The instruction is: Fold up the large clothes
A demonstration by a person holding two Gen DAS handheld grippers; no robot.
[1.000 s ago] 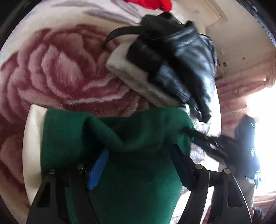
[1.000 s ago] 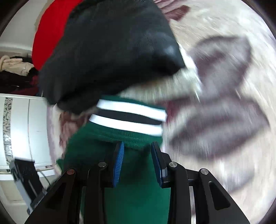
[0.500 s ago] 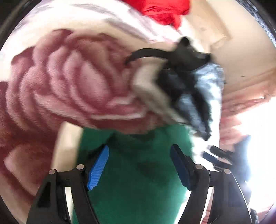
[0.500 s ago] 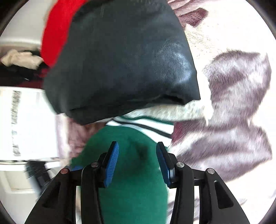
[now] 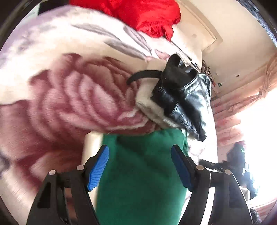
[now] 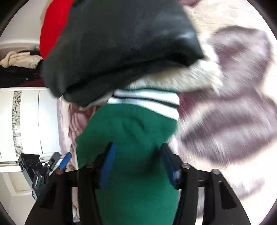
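A green knit garment (image 5: 138, 173) lies on the bed under my left gripper (image 5: 139, 148), whose jaws stand wide with the cloth flat between them and neither pad pressing on it. In the right wrist view the same green garment (image 6: 131, 131) ends in a white and black striped band (image 6: 143, 100). My right gripper (image 6: 137, 145) straddles a hump of that cloth while its jaws are opening, and the pads are coming off it. A black leather jacket (image 5: 183, 97) with cream fleece lining lies just beyond the green garment.
The bed carries a plush blanket (image 5: 69, 97) with a big dark-red rose pattern. A red garment (image 5: 142, 15) lies at the far end behind the black jacket (image 6: 121, 43). A white cabinet (image 6: 26, 121) stands to the left, with a black device (image 6: 39, 171) in front of it.
The left gripper has drawn back and up, so the green cloth no longer bunches over its fingers and more blanket shows. The right jaws have widened around the green cloth.
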